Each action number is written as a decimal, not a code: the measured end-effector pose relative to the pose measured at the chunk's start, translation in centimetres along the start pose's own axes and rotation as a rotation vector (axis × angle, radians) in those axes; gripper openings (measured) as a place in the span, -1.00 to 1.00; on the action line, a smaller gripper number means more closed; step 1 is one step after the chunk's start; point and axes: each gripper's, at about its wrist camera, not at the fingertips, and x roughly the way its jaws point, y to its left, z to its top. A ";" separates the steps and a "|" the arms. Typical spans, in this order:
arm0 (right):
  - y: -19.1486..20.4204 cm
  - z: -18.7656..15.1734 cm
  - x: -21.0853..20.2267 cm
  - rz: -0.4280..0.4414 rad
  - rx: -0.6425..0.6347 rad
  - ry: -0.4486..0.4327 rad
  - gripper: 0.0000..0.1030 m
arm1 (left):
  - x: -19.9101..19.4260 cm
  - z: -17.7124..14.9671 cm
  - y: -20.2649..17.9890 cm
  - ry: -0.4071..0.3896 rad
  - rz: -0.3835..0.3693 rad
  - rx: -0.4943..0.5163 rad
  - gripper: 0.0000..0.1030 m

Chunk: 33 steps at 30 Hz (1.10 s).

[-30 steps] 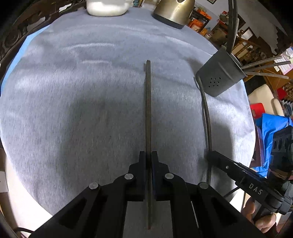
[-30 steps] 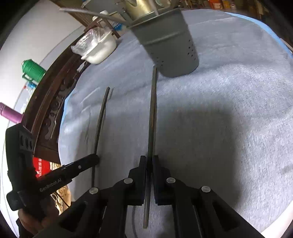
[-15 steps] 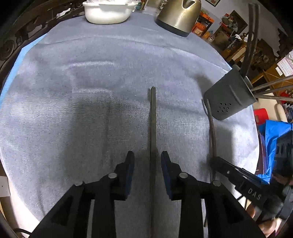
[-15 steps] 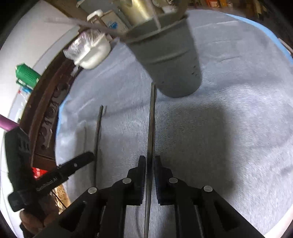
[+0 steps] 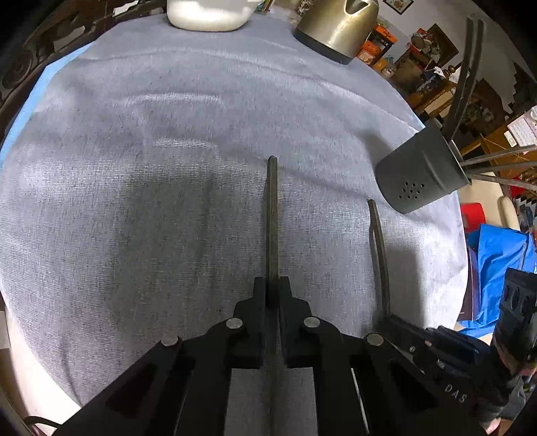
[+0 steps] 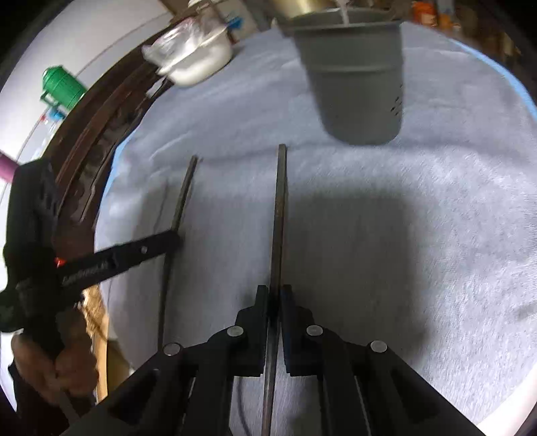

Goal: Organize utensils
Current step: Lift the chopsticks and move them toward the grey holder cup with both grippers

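Note:
My left gripper (image 5: 272, 285) is shut on a long dark metal utensil handle (image 5: 272, 214) that points forward over the grey cloth. My right gripper (image 6: 274, 293) is shut on a second dark utensil handle (image 6: 280, 208), whose tip reaches close to the grey perforated utensil holder (image 6: 355, 84). The holder also shows in the left wrist view (image 5: 419, 174) at the right, with several utensils standing in it. The right gripper appears in the left wrist view (image 5: 402, 327), and the left gripper appears in the right wrist view (image 6: 167, 241).
The round table carries a grey cloth (image 5: 167, 151). A white bowl (image 5: 208, 13) and a brass-coloured kettle (image 5: 339, 23) stand at the far edge. A dark carved wooden rail (image 6: 100, 110) runs along the left. Blue fabric (image 5: 496, 255) lies beyond the table's right edge.
My left gripper was open around its utensil half a second ago and has shut on it again. My right gripper has carried its utensil closer to the holder.

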 end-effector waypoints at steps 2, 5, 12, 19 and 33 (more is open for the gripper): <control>-0.2 0.9 0.0 0.007 0.018 0.001 -0.81 | -0.2 0.9 0.2 -0.014 0.016 -0.002 -0.76; -0.8 2.4 -0.7 0.013 0.055 -0.040 -0.73 | -0.2 2.2 0.6 -0.025 0.026 -0.008 -0.63; -0.2 6.0 0.3 -0.056 0.072 -0.077 -0.61 | 1.6 4.8 0.1 -0.017 0.028 -0.014 -0.63; 0.3 7.3 2.3 -0.137 0.048 -0.054 -0.61 | 3.3 5.7 -2.1 -0.009 0.038 0.022 -0.62; -1.1 7.3 1.8 -0.108 0.040 -0.046 -0.84 | 3.5 6.3 -1.6 -0.051 0.036 0.044 -0.87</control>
